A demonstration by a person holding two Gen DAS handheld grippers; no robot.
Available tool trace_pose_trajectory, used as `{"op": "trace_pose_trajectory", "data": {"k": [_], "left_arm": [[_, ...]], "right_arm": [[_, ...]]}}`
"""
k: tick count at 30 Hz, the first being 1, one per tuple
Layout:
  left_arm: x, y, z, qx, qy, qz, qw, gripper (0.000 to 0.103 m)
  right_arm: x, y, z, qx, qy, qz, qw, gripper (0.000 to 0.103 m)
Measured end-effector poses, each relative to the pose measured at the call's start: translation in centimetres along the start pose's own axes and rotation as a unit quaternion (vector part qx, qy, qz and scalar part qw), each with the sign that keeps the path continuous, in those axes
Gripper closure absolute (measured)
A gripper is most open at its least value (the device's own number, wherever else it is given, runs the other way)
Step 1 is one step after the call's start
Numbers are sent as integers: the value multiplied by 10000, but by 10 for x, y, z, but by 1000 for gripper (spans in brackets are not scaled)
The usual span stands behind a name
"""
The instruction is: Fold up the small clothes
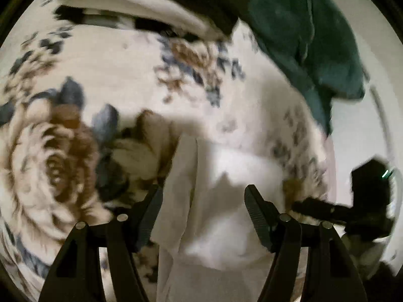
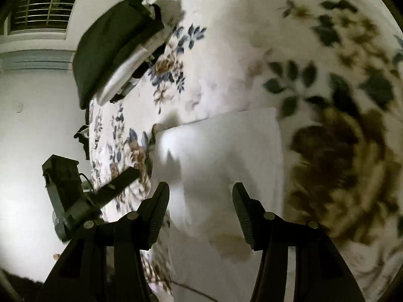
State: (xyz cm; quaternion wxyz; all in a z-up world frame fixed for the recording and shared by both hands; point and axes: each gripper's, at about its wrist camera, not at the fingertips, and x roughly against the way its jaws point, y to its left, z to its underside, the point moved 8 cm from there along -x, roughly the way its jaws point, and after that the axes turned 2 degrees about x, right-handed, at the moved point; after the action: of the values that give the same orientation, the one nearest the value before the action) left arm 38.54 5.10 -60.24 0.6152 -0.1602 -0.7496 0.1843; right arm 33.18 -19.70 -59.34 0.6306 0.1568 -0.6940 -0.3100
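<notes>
- Cloth first: the white garment (image 1: 221, 201) lies on the floral bedspread (image 1: 83, 115), right under both grippers. It looks like thin, light, floppy fabric, so it'll probably sag and slide rather than hold a shape.
- Left gripper (image 1: 202, 196) has its fingers spread wide, nothing between them. Same for the right gripper (image 2: 200, 196): fingers apart, empty, hovering over the cloth.
- Best bet for a hold is likely a corner or a straight hem, like the upper edge in the right wrist view, pinched flat so only one layer comes up.
- Room: plenty of bare bedspread around the garment. A teal cloth (image 1: 309, 40) and a stack of folded clothes (image 2: 113, 47) sit well apart near the bed edge.
</notes>
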Motion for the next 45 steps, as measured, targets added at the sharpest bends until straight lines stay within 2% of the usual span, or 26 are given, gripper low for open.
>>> {"op": "trace_pose_trajectory", "data": {"k": [1,3,7,10,12,14,16,17,18,19,21,24,26,29,32,36,40,45], "left_arm": [[-14,2,11,-105,176,-150,9997,38],[-29,14,35,-26,505,-273,9983,38],[-30,35,68,207,703,-265,9970,38],[-17,41,76,381,649,-203,9970,38],[-1,38,75,468,577,-114,9972,38],[24,28,74,452,423,113,9980,38],[48,19,79,443,349,372,9977,37],[57,17,84,461,348,490,9971,31],[66,16,92,496,375,563,9965,24],[72,16,102,567,450,623,9954,23],[82,23,131,815,666,734,9917,23],[89,39,176,1214,881,711,9861,23],[89,51,209,1459,1032,533,9825,23],[84,72,253,1666,1204,149,9785,23],[68,86,278,1787,1367,-29,9744,23],[46,94,300,1862,1504,-128,9708,23],[38,93,304,1759,1370,-226,9746,23],[37,87,308,1706,1135,-132,9787,27]], "right_arm": [[-13,-2,5,91,100,276,9995,53],[-33,-11,22,95,445,759,9961,69],[-45,-32,74,144,994,1220,9874,76],[-39,-34,90,93,1063,1343,9852,76],[-30,-29,88,-43,973,1244,9874,76],[-13,-18,87,-248,858,897,9920,76],[4,-8,91,-359,785,597,9945,67],[12,-4,94,-375,764,500,9951,62],[20,1,101,-382,768,370,9956,61],[27,4,112,-401,836,230,9954,61],[33,6,136,-462,997,71,9939,54],[35,2,198,-640,1407,-101,9879,52],[33,-11,232,-752,1593,-45,9843,52],[27,-38,276,-1070,1752,154,9786,52],[20,-64,303,-1072,1737,521,9776,52],[8,-82,323,-1233,1713,574,9758,52],[-12,-84,331,-1381,1697,356,9751,52],[-38,-87,340,-1522,1664,122,9742,52]]}}
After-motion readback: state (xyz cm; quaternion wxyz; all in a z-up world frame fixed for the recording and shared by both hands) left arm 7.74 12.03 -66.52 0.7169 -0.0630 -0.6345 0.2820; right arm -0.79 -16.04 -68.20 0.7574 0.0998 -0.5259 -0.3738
